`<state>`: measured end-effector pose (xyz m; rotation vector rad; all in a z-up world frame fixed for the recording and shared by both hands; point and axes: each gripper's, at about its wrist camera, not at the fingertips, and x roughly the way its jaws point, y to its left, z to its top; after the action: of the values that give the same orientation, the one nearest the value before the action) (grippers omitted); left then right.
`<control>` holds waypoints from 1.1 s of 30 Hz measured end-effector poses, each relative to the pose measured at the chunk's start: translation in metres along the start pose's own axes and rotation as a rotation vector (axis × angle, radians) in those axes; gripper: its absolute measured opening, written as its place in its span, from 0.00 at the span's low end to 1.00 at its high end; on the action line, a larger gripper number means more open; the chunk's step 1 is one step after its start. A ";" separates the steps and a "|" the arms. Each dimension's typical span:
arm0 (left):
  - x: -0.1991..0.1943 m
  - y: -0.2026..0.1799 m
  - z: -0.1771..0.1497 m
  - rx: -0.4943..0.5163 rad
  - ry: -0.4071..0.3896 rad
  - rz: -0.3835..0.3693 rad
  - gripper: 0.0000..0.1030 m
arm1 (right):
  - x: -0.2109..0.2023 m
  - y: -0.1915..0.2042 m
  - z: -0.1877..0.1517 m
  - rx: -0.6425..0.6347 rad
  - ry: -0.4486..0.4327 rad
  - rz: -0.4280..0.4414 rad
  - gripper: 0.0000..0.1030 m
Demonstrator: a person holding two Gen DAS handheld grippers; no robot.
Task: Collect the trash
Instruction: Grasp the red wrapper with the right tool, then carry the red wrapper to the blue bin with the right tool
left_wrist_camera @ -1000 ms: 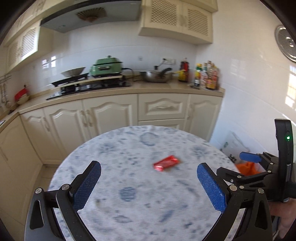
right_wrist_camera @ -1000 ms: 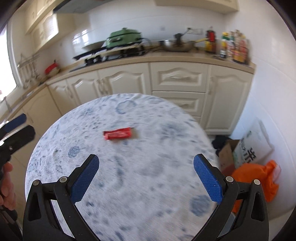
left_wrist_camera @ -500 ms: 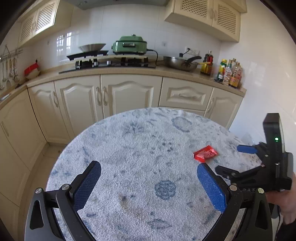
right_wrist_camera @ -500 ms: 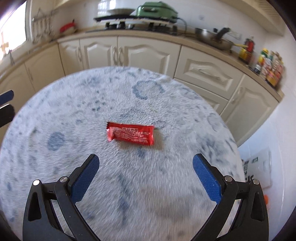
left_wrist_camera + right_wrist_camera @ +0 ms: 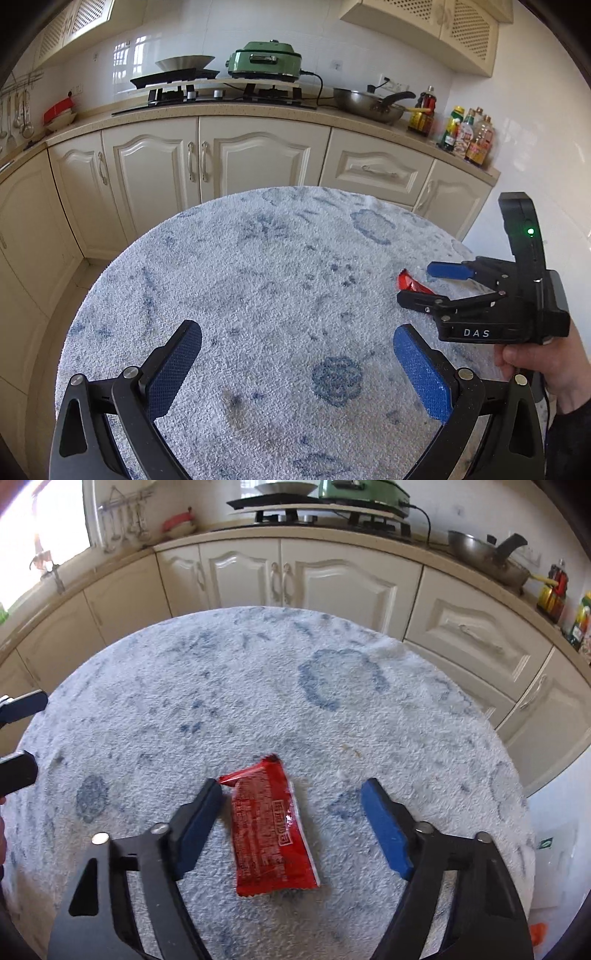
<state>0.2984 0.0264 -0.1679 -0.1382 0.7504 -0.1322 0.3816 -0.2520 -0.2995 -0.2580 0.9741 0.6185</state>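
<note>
Right gripper [image 5: 291,805] lowered, jaws closing around red wrapper [image 5: 271,830].

A home kitchen: cream cabinets [image 5: 255,162], a gas hob [image 5: 221,96], wok [image 5: 365,103] and sauce bottles [image 5: 469,136] line the counter.

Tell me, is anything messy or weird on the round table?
Yes: a crinkled red snack wrapper lies alone on the blue-and-white cloth. It's litter, lying between the closing right gripper's pads, not pinched yet. Nothing looks spilled or broken.

I see a glossy red foil-like wrapper [image 5: 271,827], fuzzy matt cloth over my worktop [image 5: 258,686], textured blue fingers [image 5: 384,830], shiny metal wok [image 5: 364,103]
</note>
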 end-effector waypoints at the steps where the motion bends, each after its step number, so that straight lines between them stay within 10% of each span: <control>1: 0.002 0.001 0.000 -0.001 0.002 -0.001 0.99 | -0.002 0.002 -0.001 -0.003 -0.003 -0.002 0.60; 13: -0.002 -0.017 -0.010 0.021 -0.003 -0.027 0.99 | -0.029 0.012 -0.025 0.072 -0.032 -0.005 0.11; 33: -0.033 -0.160 -0.034 0.198 -0.014 -0.152 0.99 | -0.154 -0.040 -0.134 0.372 -0.206 0.029 0.09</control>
<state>0.2397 -0.1278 -0.1432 -0.0071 0.7081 -0.3482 0.2498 -0.4040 -0.2477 0.1480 0.8754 0.4682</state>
